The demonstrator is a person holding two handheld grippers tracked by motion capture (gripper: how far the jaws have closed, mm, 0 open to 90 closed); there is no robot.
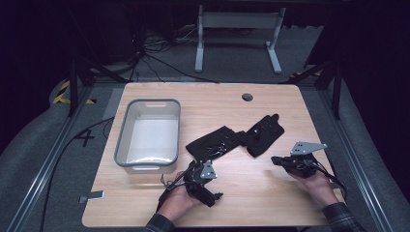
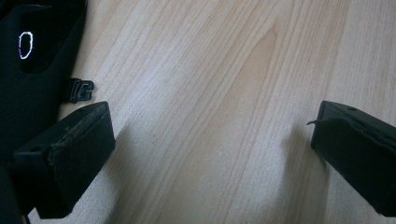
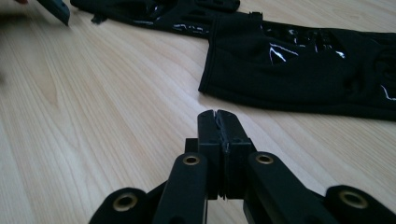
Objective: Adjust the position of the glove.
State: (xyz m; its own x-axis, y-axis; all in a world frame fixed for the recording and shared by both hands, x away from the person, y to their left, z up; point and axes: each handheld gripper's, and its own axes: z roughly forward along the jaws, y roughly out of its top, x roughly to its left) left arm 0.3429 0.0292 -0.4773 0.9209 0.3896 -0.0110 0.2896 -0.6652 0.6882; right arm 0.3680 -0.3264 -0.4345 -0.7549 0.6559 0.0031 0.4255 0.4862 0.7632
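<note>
Two black gloves lie end to end in the middle of the wooden table (image 1: 251,193): one to the left (image 1: 212,143), one to the right (image 1: 265,134). My left gripper (image 1: 196,167) rests just in front of the left glove. Its jaws (image 2: 212,126) stand wide open over bare wood, and the glove's edge (image 2: 28,70) with a small black clip (image 2: 80,89) lies beside the left jaw. My right gripper (image 1: 276,160) sits to the right, in front of the right glove. Its jaws (image 3: 218,116) are shut with nothing between them, a short way from the glove's cuff (image 3: 299,70).
An empty grey plastic bin (image 1: 123,145) stands at the table's left. A round cable hole (image 1: 247,97) sits near the far edge. A small grey tab (image 1: 92,196) juts from the front left corner. Bare wood lies between my hands.
</note>
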